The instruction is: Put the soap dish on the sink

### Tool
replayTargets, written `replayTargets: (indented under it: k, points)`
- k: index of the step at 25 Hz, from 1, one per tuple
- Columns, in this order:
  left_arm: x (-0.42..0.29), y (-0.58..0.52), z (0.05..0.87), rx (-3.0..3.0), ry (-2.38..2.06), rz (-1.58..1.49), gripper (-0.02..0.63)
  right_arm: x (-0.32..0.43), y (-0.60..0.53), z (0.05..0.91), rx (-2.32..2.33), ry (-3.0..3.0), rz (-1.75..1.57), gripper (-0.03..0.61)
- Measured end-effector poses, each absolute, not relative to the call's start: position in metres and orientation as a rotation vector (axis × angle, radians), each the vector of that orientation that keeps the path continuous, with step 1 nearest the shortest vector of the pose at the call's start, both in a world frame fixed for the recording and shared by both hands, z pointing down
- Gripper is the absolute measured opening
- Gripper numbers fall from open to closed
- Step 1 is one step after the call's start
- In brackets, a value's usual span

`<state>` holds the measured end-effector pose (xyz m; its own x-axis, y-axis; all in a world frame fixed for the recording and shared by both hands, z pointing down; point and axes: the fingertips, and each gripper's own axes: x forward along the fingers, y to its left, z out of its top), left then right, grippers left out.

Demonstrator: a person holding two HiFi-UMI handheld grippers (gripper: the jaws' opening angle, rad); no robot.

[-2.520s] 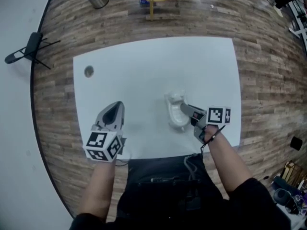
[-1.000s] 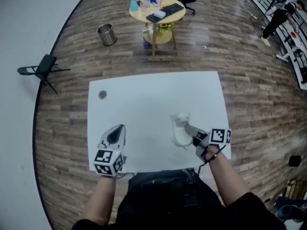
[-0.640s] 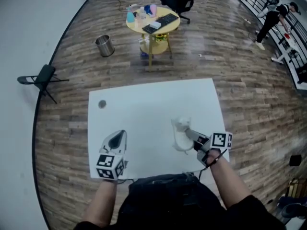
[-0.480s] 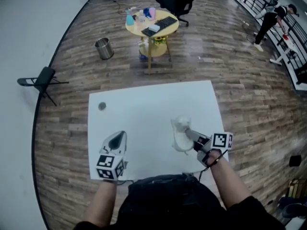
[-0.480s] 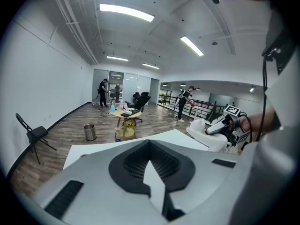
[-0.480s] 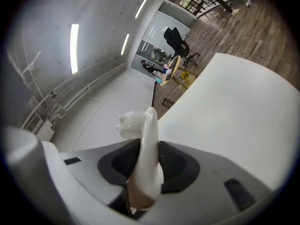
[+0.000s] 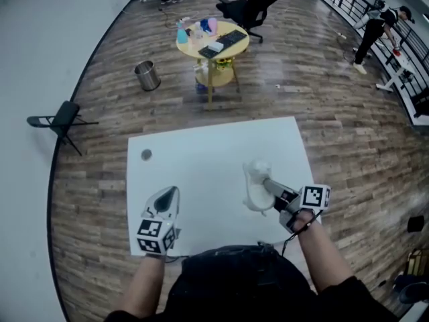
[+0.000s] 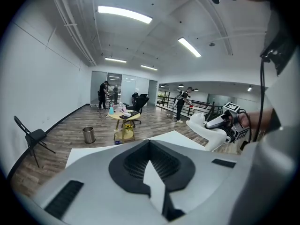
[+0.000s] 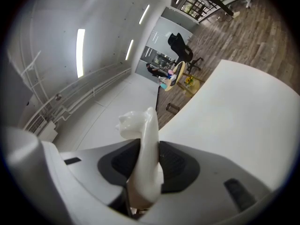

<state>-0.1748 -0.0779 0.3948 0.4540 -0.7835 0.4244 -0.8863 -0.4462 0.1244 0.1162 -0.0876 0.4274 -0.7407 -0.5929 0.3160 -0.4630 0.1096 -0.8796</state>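
Soap dish (image 7: 255,187) raised above white table (image 7: 201,163), wood floor (image 7: 301,66), metal bin (image 7: 147,76)

Long ceiling light strips (image 8: 124,14) light the room brightly and evenly. In the right gripper view one strip (image 9: 80,52) burns out to pure white. The white surface (image 7: 201,159) is nearly washed out, with only faint, soft shadows. The wooden floor (image 7: 322,99) carries a pale sheen toward the top. All three views bulge like a fisheye, with black corners. The soap dish (image 9: 143,163), close to the lens, looks soft-edged.
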Motion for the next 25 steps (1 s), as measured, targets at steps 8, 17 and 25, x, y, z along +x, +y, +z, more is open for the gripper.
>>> replayTargets:
  k: [8,17,25]
  points:
    - [-0.171,-0.085,0.397,2.382,-1.386,0.434,-0.011,0.113,-0.088,0.430,-1.049,2.188,-1.731,0.130]
    - [-0.176,-0.086,0.400,2.370,-1.399,0.443,-0.011,0.107,-0.090,0.429,-1.036,2.186,-1.735,0.130]
    - [-0.182,-0.078,0.415,2.334,-1.398,0.458,-0.011,0.106,-0.093,0.439,-1.059,2.208,-1.743,0.130]
